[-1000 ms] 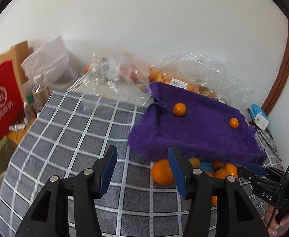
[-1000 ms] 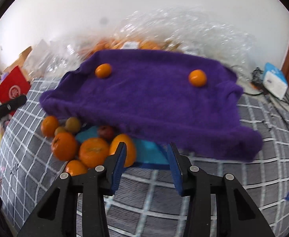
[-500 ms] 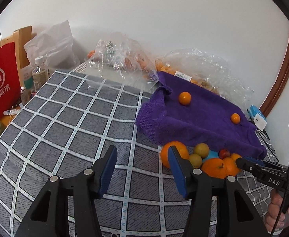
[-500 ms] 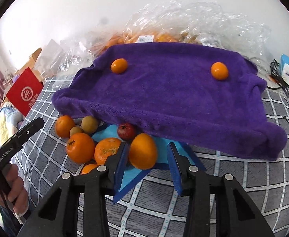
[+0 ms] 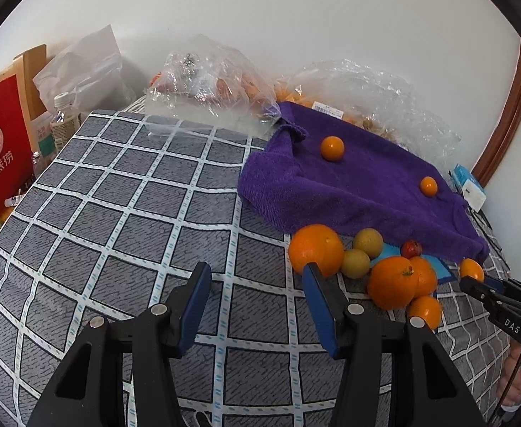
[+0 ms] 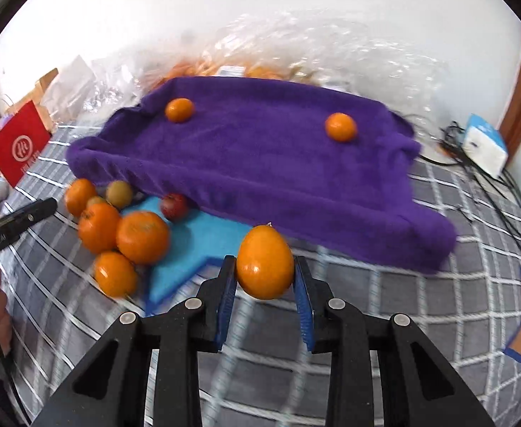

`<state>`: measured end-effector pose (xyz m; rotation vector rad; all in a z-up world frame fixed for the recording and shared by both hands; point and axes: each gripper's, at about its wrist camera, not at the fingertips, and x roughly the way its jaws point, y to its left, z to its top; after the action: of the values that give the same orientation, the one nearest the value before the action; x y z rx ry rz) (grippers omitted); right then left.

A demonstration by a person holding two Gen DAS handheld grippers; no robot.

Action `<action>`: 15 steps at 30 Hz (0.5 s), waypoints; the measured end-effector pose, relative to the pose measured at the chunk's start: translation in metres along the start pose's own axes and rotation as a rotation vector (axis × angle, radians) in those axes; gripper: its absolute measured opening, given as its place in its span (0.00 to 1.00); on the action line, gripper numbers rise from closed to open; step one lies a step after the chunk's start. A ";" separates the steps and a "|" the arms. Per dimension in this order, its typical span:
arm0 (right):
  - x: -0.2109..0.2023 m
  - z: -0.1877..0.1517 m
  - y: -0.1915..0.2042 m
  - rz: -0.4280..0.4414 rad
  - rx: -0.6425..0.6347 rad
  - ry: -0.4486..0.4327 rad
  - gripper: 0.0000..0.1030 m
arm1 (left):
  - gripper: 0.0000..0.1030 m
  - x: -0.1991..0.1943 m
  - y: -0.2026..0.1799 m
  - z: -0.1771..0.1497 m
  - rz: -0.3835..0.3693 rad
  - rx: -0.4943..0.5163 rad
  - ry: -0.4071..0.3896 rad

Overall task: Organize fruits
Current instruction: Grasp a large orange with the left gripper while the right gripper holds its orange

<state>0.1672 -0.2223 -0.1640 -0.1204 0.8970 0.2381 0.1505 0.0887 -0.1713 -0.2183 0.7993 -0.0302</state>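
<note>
**Fruits: one orange taken between the right gripper's pads beside the purple towel**

Fruits lie in a loose cluster at the near edge of the purple towel, partly on a blue star-shaped mat that pokes out from under it, all on a grey checked cover whose support cannot be told. The cluster holds several oranges, among them a large orange, two yellow-green round fruits and one small red fruit. Two small oranges sit apart on top of the towel. Clear plastic bags with more fruit lie behind the towel, against the wall.

The right gripper has just been closing its jaws, and an egg-shaped orange now sits between the blue pads, which press on its two sides, in front of the towel's near edge. The left gripper stands with its jaws apart and nothing between them, just short of the large orange at the towel's near corner.

Handling, as a judgement: such fruit is light and firm yet bruises under hard pressure, and its smooth, rounded skin may roll or slip. Hold is best taken across the widest part, as here. The small red fruit probably needs a gentler squeeze. The towel is soft and may drag.
</note>
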 end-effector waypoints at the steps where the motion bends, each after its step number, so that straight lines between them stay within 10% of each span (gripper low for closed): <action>1: 0.003 -0.004 -0.003 0.000 -0.003 0.010 0.31 | 0.49 0.001 0.000 0.000 0.002 0.004 0.007; 15: 0.009 -0.015 -0.015 0.006 0.037 -0.038 0.31 | 0.49 0.002 0.004 0.002 -0.040 -0.008 0.026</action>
<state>0.1650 -0.2388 -0.1803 -0.0786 0.8636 0.2288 0.1532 0.0929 -0.1727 -0.2417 0.8211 -0.0679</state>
